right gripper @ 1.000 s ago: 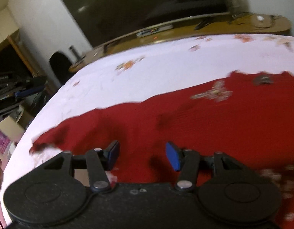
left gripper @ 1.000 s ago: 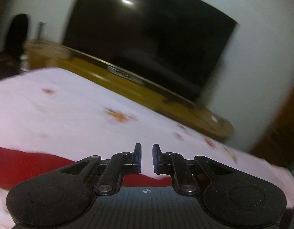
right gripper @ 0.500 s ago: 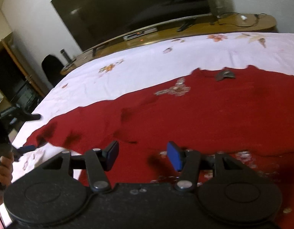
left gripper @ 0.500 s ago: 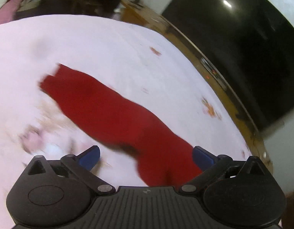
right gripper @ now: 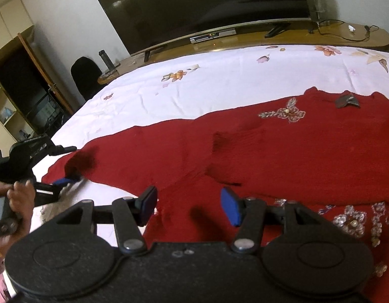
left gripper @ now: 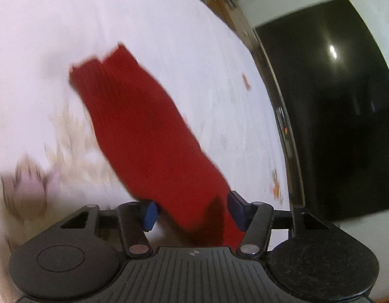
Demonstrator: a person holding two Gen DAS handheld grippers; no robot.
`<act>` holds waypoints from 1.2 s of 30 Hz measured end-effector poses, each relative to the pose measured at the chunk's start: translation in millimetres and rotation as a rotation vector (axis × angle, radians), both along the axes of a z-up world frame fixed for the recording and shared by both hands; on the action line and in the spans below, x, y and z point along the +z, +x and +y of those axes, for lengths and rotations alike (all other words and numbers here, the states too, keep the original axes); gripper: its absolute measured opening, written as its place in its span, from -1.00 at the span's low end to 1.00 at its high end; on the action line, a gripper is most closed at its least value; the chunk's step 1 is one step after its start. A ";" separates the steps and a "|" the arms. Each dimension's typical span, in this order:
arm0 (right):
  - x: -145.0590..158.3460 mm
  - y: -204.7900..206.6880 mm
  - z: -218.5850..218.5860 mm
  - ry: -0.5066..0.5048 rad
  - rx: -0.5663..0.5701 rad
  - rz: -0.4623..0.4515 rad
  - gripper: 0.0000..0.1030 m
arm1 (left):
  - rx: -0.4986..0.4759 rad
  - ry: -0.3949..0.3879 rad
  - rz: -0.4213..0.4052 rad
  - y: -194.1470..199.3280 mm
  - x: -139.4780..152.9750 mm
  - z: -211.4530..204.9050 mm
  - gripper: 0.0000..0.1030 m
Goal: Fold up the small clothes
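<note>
A red knitted sweater (right gripper: pixel 282 151) with a beaded butterfly (right gripper: pixel 286 112) lies spread on a white flowered bedsheet (right gripper: pixel 219 83). Its sleeve (left gripper: pixel 144 126) runs from between my left gripper's (left gripper: pixel 193 213) jaws up to the cuff (left gripper: pixel 98 68). Those jaws are closing with the sleeve between them, and I see no firm pinch. In the right wrist view the left gripper (right gripper: pixel 72 165) is turned on its side at the sleeve's left end, held by a hand (right gripper: pixel 17 197). My right gripper (right gripper: pixel 189 205) hovers open over the sweater near the underarm, with nothing held.
A large dark TV (right gripper: pixel 207 5) stands on a long wooden stand (right gripper: pixel 295 38) beyond the bed's far edge. A black chair (right gripper: pixel 84 73) and open shelves (right gripper: pixel 17 88) are at the far left. White sheet (left gripper: pixel 169 25) surrounds the sleeve.
My left gripper swung down from facing the TV to the sleeve, rolling onto its side. Its jaws went from shut to wide open, then narrowed around the sleeve. The right gripper barely shifted.
</note>
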State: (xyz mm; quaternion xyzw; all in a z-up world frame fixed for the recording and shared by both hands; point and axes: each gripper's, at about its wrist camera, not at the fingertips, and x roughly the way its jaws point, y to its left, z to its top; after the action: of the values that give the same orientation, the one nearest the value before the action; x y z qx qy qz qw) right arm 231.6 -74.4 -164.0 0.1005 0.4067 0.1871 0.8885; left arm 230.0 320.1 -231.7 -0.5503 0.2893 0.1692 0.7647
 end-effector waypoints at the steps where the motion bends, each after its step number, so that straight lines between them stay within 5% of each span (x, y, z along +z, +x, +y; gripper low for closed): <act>1: -0.6 -0.4 1.0 -0.001 -0.001 0.002 0.08 | 0.019 0.003 -0.002 0.3 -0.2 3.5 0.06; 4: -2.2 -1.1 2.7 -0.002 -0.006 0.004 0.08 | 0.087 0.040 -0.003 -1.4 2.6 12.0 -0.08; 6: -2.2 -1.6 2.6 0.005 -0.011 0.004 0.08 | 0.071 0.079 0.036 2.8 3.0 10.9 -0.88; 10: -0.4 -2.5 1.1 0.001 -0.022 -0.008 0.08 | 0.028 0.160 0.048 -5.2 19.1 1.7 -0.90; 14: 2.1 -3.3 -8.5 0.025 -0.049 -0.010 0.08 | -0.106 0.379 -0.059 3.3 67.8 -37.8 -0.90; 18: 4.9 -2.8 -27.0 0.046 -0.095 -0.008 0.08 | -0.323 0.516 -0.201 19.1 109.4 -114.4 -0.90; 23: 13.0 -7.6 -63.7 0.065 -0.173 -0.024 0.08 | -0.640 0.574 -0.298 24.2 126.4 -237.0 -0.90; 27: 17.2 -15.2 -104.0 0.056 -0.253 -0.032 0.08 | -0.856 0.584 -0.242 29.3 99.6 -329.3 -0.90; 30: 16.5 -20.2 -134.7 0.050 -0.310 -0.025 0.10 | -1.031 0.649 -0.093 34.6 66.6 -388.6 -0.89; 32: 15.1 -22.4 -151.5 0.061 -0.336 -0.013 0.15 | -1.066 0.711 -0.041 27.5 62.0 -406.7 -0.87; 34: 14.6 -23.7 -165.9 0.079 -0.354 -0.005 0.18 | -1.066 0.736 -0.067 16.0 68.3 -407.5 -0.27; 35: 15.1 -24.3 -171.1 0.084 -0.359 -0.005 0.18 | -1.059 0.728 -0.075 19.2 73.1 -402.9 0.51; 36: 15.8 -23.7 -175.4 0.092 -0.364 -0.006 0.19 | -1.039 0.742 -0.087 18.3 78.2 -401.7 0.88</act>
State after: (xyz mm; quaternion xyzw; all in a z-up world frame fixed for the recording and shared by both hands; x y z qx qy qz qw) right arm 207.9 -249.8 -148.2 0.2126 0.3701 0.0420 0.9033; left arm 248.3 -81.6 -153.5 -0.0434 0.4092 -0.1570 0.8978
